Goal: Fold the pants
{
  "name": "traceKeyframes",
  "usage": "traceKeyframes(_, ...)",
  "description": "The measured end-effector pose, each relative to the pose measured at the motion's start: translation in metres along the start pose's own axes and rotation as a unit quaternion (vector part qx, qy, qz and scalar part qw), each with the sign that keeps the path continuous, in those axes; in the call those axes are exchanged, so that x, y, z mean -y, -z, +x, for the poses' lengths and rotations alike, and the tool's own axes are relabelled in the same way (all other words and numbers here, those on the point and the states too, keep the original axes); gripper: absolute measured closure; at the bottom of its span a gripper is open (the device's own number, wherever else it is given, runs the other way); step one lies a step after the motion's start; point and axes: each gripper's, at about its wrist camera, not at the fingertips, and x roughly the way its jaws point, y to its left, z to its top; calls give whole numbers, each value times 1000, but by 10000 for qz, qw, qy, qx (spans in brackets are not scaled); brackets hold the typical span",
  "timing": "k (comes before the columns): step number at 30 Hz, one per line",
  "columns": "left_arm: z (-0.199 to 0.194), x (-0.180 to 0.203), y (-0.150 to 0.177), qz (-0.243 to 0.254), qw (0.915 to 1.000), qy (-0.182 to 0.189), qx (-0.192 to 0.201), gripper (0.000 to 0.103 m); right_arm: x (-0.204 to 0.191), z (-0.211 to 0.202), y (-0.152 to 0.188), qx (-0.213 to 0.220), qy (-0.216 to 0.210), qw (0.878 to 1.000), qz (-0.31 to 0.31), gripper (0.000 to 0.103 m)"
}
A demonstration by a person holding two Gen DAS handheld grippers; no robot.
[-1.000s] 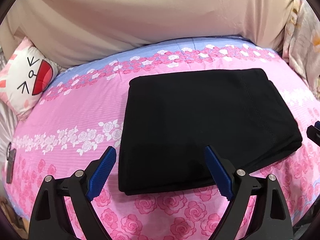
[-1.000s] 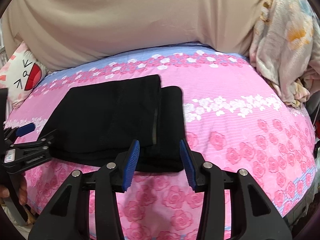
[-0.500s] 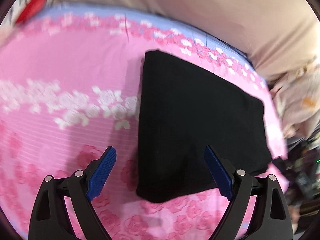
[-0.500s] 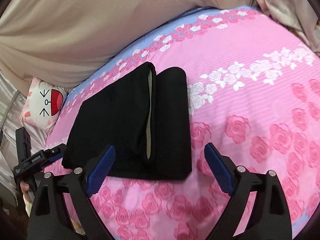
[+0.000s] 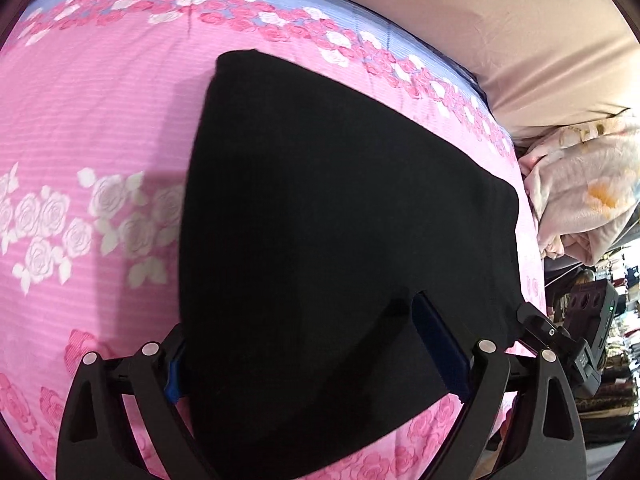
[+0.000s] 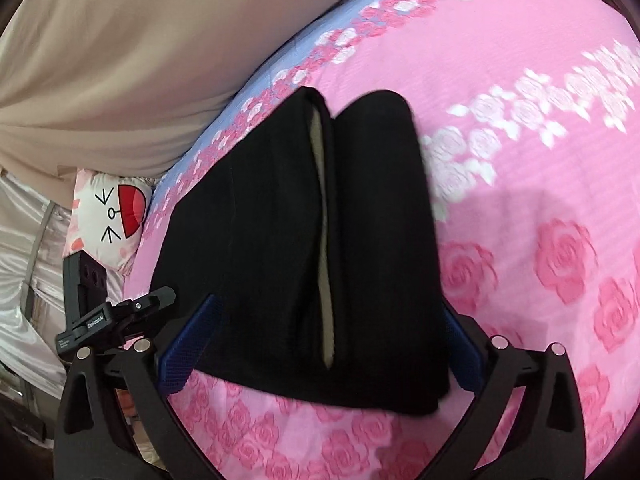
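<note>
The black folded pants (image 5: 340,208) lie flat on the pink rose bedsheet (image 5: 80,120). My left gripper (image 5: 298,328) stands wide open over their near corner; one blue pad (image 5: 440,344) rests above the cloth, and the other is half hidden behind the fold's edge. In the right wrist view the pants (image 6: 260,240) show a pale lining slit between two folded layers. My right gripper (image 6: 328,308) straddles their near edge, its jaws opening wide with the cloth between them and not pinched. Each gripper shows in the other's view: the right gripper (image 5: 560,340) and the left gripper (image 6: 120,316).
A cat-face pillow (image 6: 112,216) lies past the pants' left end. Beige fabric (image 5: 520,20) rises behind the bed. A pale floral blanket (image 5: 584,192) is heaped at the bed's right side. The bed's front edge runs just under both grippers.
Both grippers dropped closer to the pants and rolled, so their near edge now sits between the fingers. The right jaws spread from narrow to wide. The left jaws stayed wide.
</note>
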Motion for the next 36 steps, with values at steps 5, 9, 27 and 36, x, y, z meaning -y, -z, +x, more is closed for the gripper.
traceKeyframes(5, -11, -6, -3, 22, 9997, 34, 227, 66, -11, 13, -6, 132, 165, 9991, -358, 50)
traceKeyframes(9, -30, 1, 4, 148, 9990, 184, 367, 77, -25, -7, -3, 271, 71, 9981, -544, 60)
traceKeyframes(27, -197, 59, -26, 1336, 9704, 565, 1930, 77, -154, -103, -59, 1537, -624, 9655, -2008, 66)
traceKeyframes(36, -139, 34, -142, 1338, 9611, 77, 2417, 76, -144, -5, -162, 1725, -573, 9669, -1790, 66)
